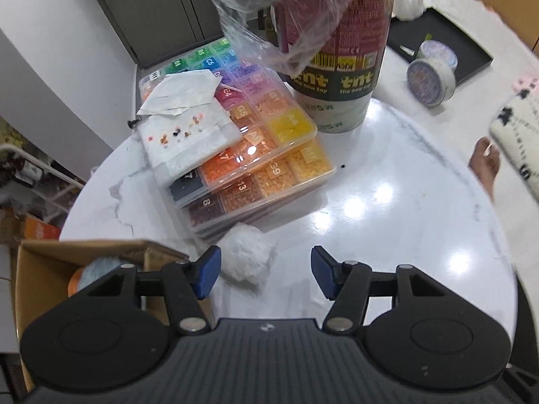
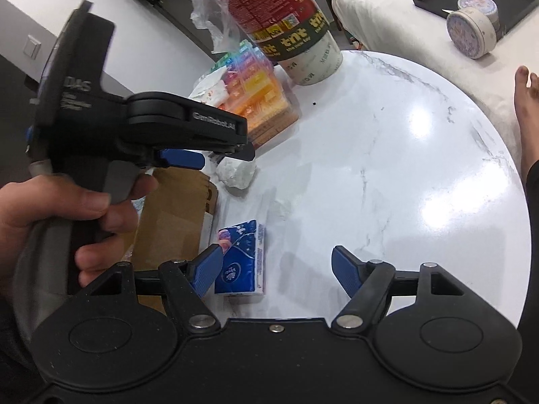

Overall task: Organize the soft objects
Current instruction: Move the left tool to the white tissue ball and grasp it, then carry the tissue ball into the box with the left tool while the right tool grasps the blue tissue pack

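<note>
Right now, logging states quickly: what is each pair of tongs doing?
Left tongs: open, empty, beside the crumpled white tissue wad.
Right tongs: open, empty, by the blue tissue pack.

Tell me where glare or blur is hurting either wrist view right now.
Left wrist: ceiling-light glare spots on the marble table, plastic bag smeared. Right wrist: the left gripper and bead boxes are blurred; tissue pack sharp.

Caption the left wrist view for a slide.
Open left hand-held gripper hovers over a crumpled white tissue wad beside stacked clear plastic bead boxes on a white marble table.
</note>
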A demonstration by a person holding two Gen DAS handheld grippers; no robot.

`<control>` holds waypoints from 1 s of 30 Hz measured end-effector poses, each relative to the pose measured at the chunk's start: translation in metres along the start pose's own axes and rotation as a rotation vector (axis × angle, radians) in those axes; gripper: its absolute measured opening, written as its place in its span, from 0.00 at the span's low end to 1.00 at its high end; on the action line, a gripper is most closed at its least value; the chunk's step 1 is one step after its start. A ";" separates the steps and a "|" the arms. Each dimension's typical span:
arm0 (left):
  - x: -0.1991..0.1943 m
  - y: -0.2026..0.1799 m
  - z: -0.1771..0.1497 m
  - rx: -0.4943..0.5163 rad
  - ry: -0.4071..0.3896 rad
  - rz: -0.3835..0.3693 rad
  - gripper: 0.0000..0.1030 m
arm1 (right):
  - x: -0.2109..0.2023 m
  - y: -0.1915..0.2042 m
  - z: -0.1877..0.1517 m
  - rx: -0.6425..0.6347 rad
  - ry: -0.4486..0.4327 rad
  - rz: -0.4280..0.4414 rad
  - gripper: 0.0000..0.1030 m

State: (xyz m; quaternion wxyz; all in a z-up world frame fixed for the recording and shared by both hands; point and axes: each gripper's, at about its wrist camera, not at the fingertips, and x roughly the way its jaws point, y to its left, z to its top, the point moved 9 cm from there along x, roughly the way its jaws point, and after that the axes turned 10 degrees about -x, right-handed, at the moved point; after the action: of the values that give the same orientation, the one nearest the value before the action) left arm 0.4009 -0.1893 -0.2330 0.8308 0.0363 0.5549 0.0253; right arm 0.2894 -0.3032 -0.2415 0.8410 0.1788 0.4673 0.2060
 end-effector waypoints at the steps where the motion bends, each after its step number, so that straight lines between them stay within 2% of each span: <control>1: 0.004 -0.001 0.001 0.009 0.004 0.006 0.57 | 0.001 -0.002 -0.001 0.004 0.002 -0.001 0.69; 6: 0.014 -0.003 0.003 0.059 -0.022 0.072 0.55 | 0.003 -0.007 -0.003 0.005 0.006 -0.012 0.69; 7: 0.014 -0.003 0.003 0.067 -0.024 0.082 0.52 | 0.004 -0.008 -0.003 0.009 0.009 -0.014 0.69; 9: 0.015 -0.002 -0.001 0.062 0.001 0.078 0.40 | 0.006 -0.010 -0.003 0.012 0.010 -0.016 0.69; 11: 0.016 -0.001 -0.007 0.045 0.032 0.069 0.37 | 0.008 -0.010 -0.004 0.015 0.013 -0.013 0.69; 13: 0.019 -0.003 -0.009 0.059 0.033 0.056 0.37 | 0.012 -0.009 -0.005 0.013 0.018 -0.013 0.69; 19: 0.025 -0.002 -0.005 0.089 0.007 0.087 0.37 | 0.016 -0.004 -0.007 -0.003 0.027 -0.009 0.69; 21: 0.026 0.000 -0.003 0.067 0.016 0.081 0.36 | 0.017 -0.004 -0.007 -0.002 0.031 -0.014 0.69; 23: 0.026 0.002 -0.001 0.050 0.023 0.077 0.32 | 0.018 -0.003 -0.005 -0.002 0.033 -0.008 0.69; 30: 0.020 0.004 -0.009 0.011 0.045 0.013 0.30 | 0.026 0.002 -0.003 -0.022 0.056 -0.012 0.68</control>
State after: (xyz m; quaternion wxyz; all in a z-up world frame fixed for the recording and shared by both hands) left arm 0.3999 -0.1832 -0.2541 0.8177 0.0438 0.5733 0.0283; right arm 0.2989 -0.2883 -0.2606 0.8306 0.1611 0.4894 0.2111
